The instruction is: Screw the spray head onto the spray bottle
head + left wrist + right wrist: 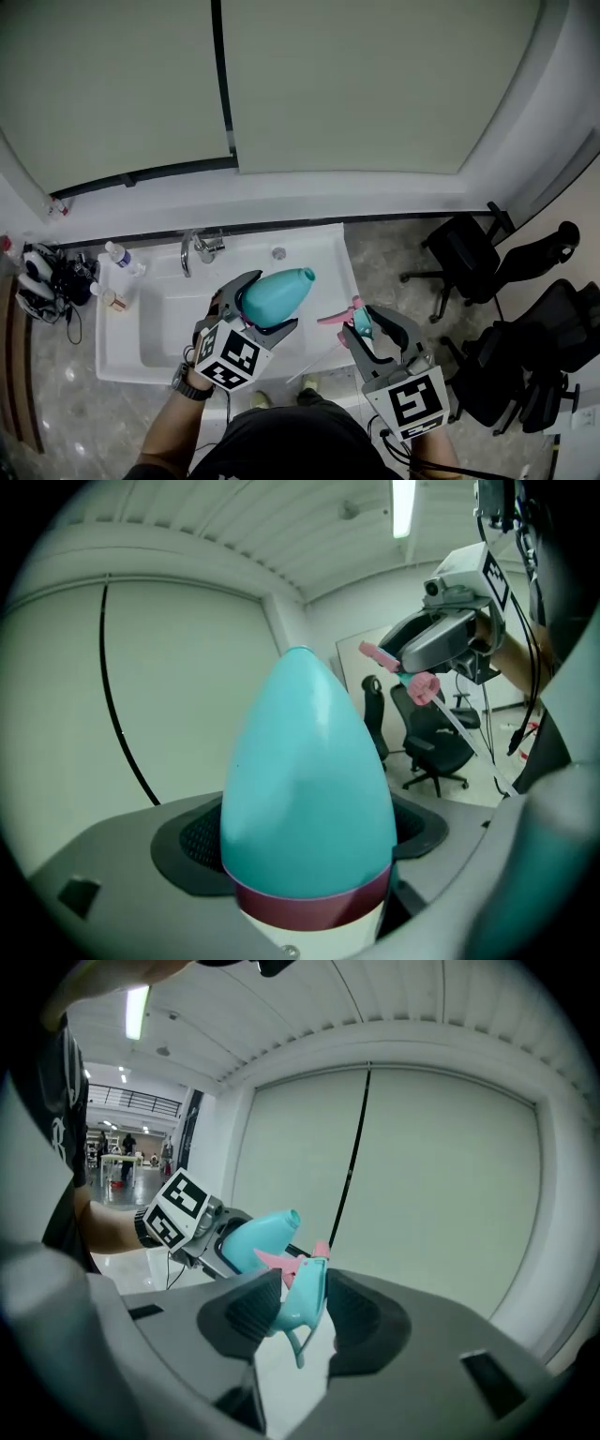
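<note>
My left gripper (261, 302) is shut on a teal spray bottle (277, 294), held above the white sink with its open neck pointing up and to the right. The left gripper view is filled by the bottle (307, 789), which has a dark red band near its base. My right gripper (375, 328) is shut on the spray head (356, 319), teal with a pink nozzle and trigger, a thin dip tube hanging from it. In the right gripper view the spray head (305, 1302) sits between the pads, with the bottle (258, 1234) a short way beyond it. Bottle and head are apart.
A white sink (150, 323) with a faucet (197, 249) lies below the grippers. A small water bottle (124, 258) and dark gear (47, 277) sit at its left. Two black office chairs (487, 253) stand at the right. A large window (356, 84) runs along the back.
</note>
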A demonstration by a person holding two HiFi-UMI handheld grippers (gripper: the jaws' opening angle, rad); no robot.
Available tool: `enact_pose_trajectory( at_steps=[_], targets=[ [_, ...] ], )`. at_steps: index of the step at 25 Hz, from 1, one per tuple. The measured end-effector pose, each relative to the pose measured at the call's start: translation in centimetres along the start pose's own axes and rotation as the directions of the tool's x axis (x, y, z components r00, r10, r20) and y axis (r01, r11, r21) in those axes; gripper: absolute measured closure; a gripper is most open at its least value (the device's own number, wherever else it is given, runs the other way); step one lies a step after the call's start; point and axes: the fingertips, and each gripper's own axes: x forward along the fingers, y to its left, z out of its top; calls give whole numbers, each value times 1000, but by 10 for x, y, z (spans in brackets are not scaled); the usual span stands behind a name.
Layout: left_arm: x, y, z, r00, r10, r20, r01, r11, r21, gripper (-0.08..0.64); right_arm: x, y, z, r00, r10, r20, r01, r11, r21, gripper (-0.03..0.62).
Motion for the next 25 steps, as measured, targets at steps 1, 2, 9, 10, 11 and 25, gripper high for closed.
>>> enact_pose_trajectory(
  at_steps=[1,2,9,10,11,25],
  targets=[
    [-3,-1,3,999,3,34,-2,1000,-18,121,-2,-4,10,1000,-4,23,5,999,-43,439],
    [-5,-2,5,998,6,59,-4,999,-32,121,-5,-7,20,999,-7,41,10,997,-78,439],
    [-16,-12,2,991,12,133,1,995,-103,121,-17,-11,70,995,-9,98,34,966,-256,439],
    [-17,-12,2,989,15,147,2,993,-118,121,-18,-11,77,995,-10,103,39,961,-274,439],
    [-19,-12,2,987,17,162,5,991,-134,121,-18,-12,84,994,-13,112,45,957,-287,439],
    [-36,-24,9,935,28,355,68,964,-256,121,-24,-27,168,975,-89,203,162,911,-380,439]
  ],
)
